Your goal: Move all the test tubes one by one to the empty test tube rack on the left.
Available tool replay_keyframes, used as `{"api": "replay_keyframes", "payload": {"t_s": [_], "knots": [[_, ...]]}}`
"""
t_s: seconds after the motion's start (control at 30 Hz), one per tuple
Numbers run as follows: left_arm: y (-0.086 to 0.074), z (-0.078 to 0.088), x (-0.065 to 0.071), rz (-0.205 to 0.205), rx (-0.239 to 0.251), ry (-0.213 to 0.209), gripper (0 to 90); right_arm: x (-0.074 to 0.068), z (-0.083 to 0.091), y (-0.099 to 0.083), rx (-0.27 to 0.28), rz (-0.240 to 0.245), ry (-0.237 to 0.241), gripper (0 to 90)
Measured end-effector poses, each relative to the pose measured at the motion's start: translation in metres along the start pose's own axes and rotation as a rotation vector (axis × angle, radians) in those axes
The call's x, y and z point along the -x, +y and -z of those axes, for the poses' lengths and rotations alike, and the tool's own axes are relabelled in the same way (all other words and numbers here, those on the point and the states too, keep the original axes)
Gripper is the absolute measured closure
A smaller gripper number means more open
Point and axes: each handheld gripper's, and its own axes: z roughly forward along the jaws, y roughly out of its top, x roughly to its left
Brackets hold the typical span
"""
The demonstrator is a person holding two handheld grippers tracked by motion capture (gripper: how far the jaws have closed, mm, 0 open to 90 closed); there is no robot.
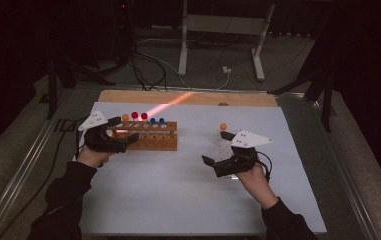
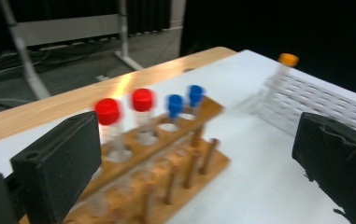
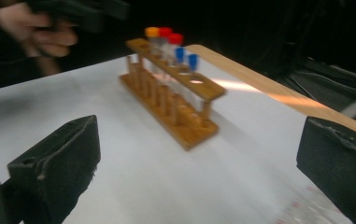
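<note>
A wooden tube rack (image 1: 148, 141) stands left of centre on the white table top (image 1: 178, 190). It holds tubes with an orange cap (image 1: 125, 117), two red caps (image 1: 139, 115) and two blue caps (image 1: 157, 120). My left gripper (image 1: 123, 134) is at the rack's left end with its jaws wide open; in the left gripper view (image 2: 199, 163) nothing is pinched, and the rack (image 2: 166, 163) lies just ahead. At the right, a white perforated rack (image 2: 306, 100) carries one orange-capped tube (image 1: 223, 126). My right gripper (image 1: 217, 148) hovers beside it, open and empty (image 3: 196, 163).
A bare wooden strip (image 1: 188, 97) runs along the table's far edge. Beyond it on the floor stand a metal frame's legs (image 1: 183, 45) and loose cables (image 1: 148, 70). Metal rails (image 1: 23, 165) flank the table on both sides.
</note>
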Motion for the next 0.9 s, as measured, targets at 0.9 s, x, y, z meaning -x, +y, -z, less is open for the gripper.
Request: {"api": "replay_keyframes", "payload": {"t_s": [0.9], "knots": [[-0.006,0.0,0.028,-0.018,0.026,-0.111,1.6,0.08,-0.032,-0.036,-0.176,-0.137,-0.186,25.2]]}}
